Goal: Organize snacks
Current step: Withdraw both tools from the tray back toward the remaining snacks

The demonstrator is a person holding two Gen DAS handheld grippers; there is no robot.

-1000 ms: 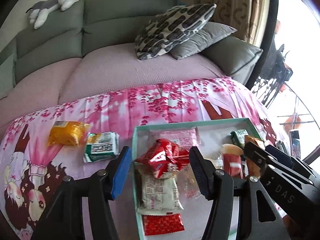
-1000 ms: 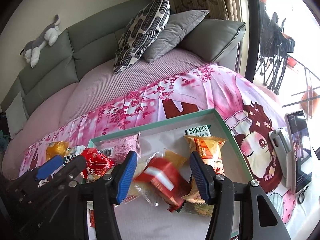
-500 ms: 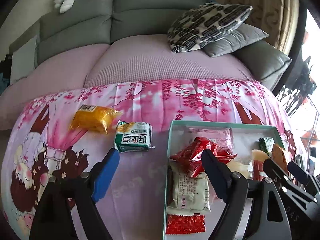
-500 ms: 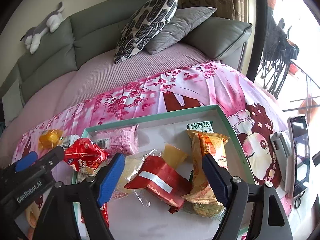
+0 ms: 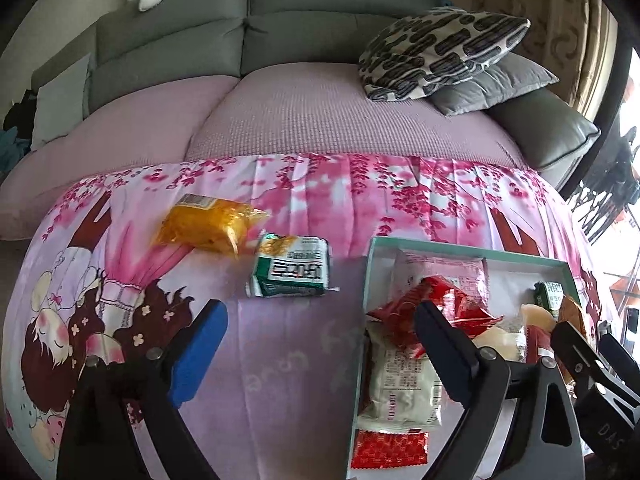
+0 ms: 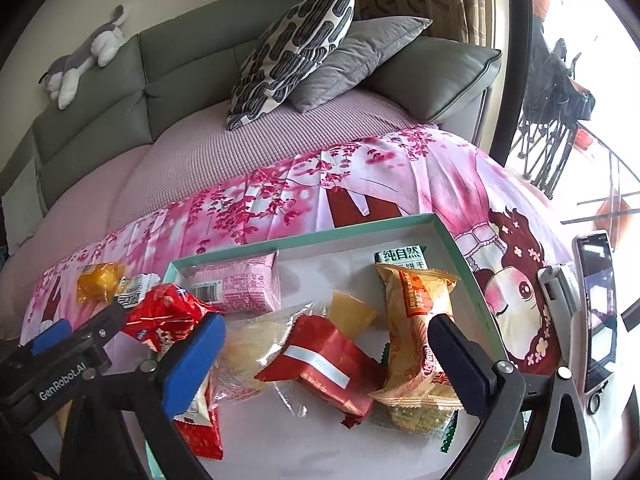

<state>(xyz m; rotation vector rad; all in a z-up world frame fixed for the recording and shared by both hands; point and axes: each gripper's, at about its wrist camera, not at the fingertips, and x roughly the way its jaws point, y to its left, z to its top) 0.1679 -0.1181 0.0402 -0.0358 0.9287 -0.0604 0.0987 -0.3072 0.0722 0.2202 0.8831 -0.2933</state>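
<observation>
Both of my jaws are opening: the right hand-held gripper (image 6: 326, 358) has let its red packet (image 6: 320, 364) drop into the tray (image 6: 460, 248); the left hand-held gripper (image 5: 320, 354), empty, has swung off the tray toward the green packet (image 5: 292, 270) on the bed cover, next in.

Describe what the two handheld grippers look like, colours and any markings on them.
Both are black plastic frames with silver screws. The left gripper and right gripper each pair a bright blue pad with a dark navy one. White lettering reads "GenRobot.AI" on the left gripper's side.
</observation>
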